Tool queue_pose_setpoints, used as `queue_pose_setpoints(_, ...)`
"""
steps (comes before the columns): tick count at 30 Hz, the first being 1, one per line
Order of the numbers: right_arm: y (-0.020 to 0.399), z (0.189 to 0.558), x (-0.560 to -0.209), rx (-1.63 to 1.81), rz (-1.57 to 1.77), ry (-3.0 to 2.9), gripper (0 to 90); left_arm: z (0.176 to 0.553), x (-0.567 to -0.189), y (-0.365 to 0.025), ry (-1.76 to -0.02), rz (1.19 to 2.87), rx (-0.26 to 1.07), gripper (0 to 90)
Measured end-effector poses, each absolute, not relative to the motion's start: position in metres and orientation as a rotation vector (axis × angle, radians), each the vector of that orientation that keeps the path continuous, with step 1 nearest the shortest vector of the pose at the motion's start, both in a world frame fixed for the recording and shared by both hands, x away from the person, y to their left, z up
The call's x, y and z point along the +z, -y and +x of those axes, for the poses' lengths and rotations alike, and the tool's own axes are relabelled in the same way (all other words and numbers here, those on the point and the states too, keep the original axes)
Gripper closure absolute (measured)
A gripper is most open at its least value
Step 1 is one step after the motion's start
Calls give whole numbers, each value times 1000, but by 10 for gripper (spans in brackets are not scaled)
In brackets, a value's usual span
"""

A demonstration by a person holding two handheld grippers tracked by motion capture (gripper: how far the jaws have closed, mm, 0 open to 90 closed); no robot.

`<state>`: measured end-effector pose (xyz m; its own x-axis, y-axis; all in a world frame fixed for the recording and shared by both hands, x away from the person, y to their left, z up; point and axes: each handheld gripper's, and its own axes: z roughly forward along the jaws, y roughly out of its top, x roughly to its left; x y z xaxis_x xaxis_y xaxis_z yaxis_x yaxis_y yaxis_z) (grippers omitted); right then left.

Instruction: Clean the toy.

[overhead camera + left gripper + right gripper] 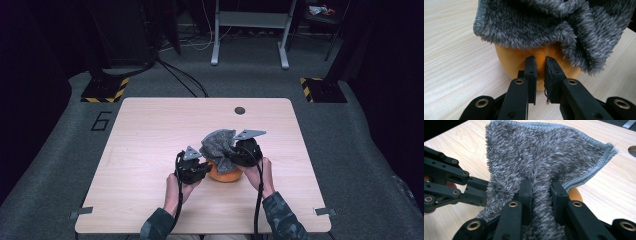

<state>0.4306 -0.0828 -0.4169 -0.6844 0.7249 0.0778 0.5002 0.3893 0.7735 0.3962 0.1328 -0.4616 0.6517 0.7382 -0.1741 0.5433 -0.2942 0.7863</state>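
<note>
Black jaws of the left gripper [540, 62] are seen closed on a fold of the orange soft object [514, 62], pinched at its near side. The grey fleece cloth [544, 157] is draped over the top of the orange object, and a bunched ridge of it is clamped between the jaws of the right gripper [541, 187], just beside the orange object's right flank. The cloth appears partly lifted; the object's lower front is already bared, its top remains covered. Both are set near the middle of the wooden table [150, 130].
</note>
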Motion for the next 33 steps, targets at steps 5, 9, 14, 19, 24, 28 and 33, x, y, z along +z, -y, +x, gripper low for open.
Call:
queue_pose_setpoints(5, 85, 430, -419, 1186, 1077, -2374, 743, 397, -463, -134, -1004, 1980, 276, 812)
queue_pose_setpoints(9, 89, 428, -420, 1185, 1079, -2370, 741, 396, -464, -134, -1011, 1976, 276, 812)
queue_pose_setpoints(14, 104, 425, -425, 1190, 1122, -2353, 737, 397, -466, -136, -1029, 1964, 274, 811)
queue_pose_setpoints(19, 116, 421, -431, 1182, 1152, -2342, 734, 397, -466, -136, -1031, 1961, 270, 811)
queue_pose_setpoints(24, 129, 419, -438, 1171, 1200, -2337, 733, 397, -466, -136, -1030, 1964, 272, 809)
queue_pose_setpoints(28, 137, 419, -444, 1161, 1230, -2330, 733, 398, -467, -137, -1028, 1964, 268, 809)
queue_pose_setpoints(33, 147, 419, -453, 1131, 1277, -2326, 733, 398, -467, -137, -1031, 1960, 271, 808)
